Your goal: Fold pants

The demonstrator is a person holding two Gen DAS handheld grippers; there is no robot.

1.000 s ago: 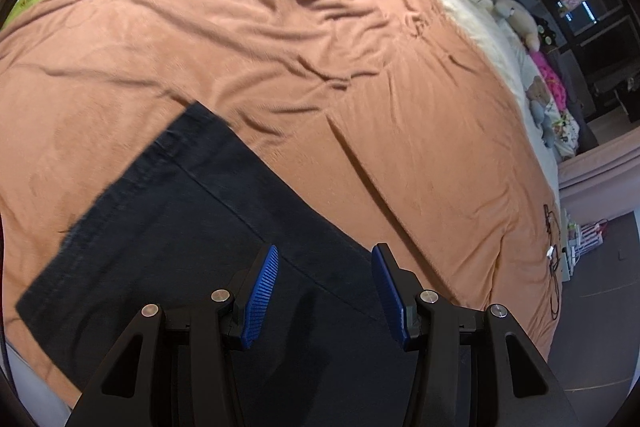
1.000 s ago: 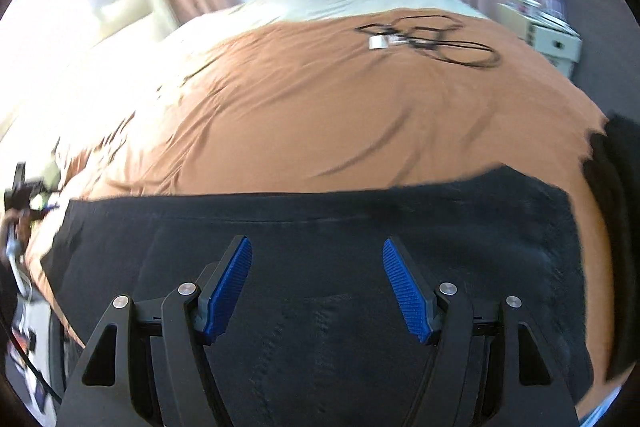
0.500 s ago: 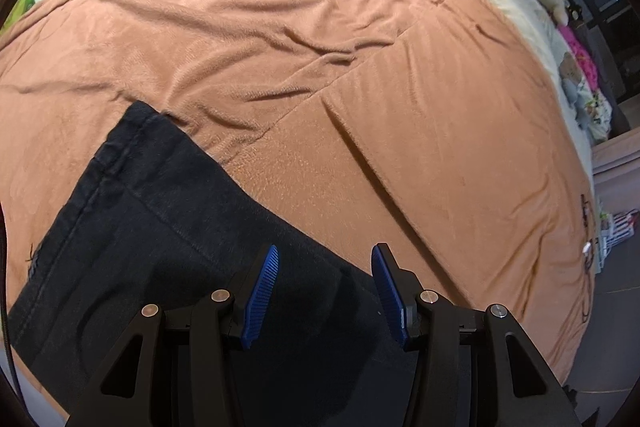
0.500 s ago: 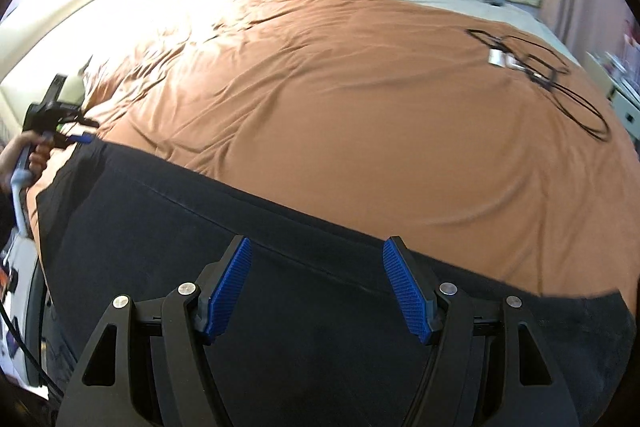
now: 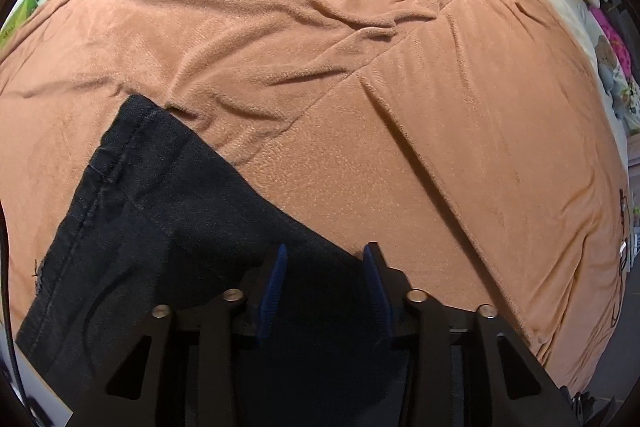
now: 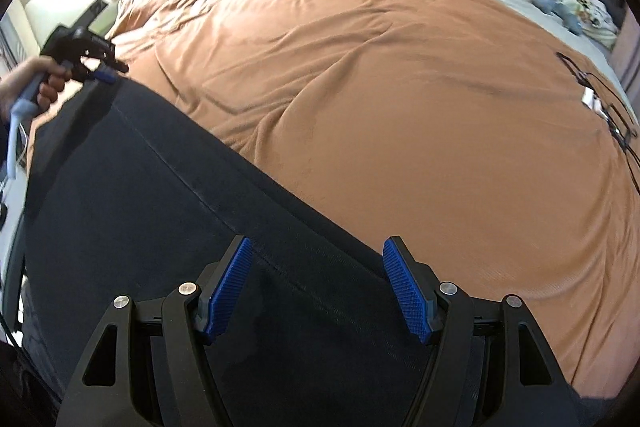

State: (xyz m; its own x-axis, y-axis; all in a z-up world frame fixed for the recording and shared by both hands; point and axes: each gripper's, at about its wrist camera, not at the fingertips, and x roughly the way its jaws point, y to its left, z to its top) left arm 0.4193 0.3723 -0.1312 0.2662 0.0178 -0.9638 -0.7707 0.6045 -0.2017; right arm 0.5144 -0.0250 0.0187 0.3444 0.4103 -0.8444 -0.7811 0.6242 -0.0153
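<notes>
Dark pants (image 6: 168, 211) lie flat along the near edge of the bed, on the brown blanket (image 6: 400, 99); hem end sits at the far left of the right wrist view, with the other end under the right tongs.

Left tongs (image 5: 324, 279): closing now, pointed steeply down over the pants' blanket-side edge near the hem (image 5: 116, 163). Fabric sits between the pads, but no pinch is visible yet. In the right wrist view the same tongs (image 6: 105, 71) are at the hem corner, held by the person's hand (image 6: 28, 83).

Right tongs (image 6: 316, 279): spread wide, nothing gripped, hovering over the pants' long seam at the blanket-side edge.

Judgement on the step: corner grasps before the fold.
- Left should bite both layers at the hem, not just the top one.
- Right needs to drop to the same edge and pinch the cloth only, not the blanket.
- Both grips should be set before lifting, or the fold will skew.
</notes>
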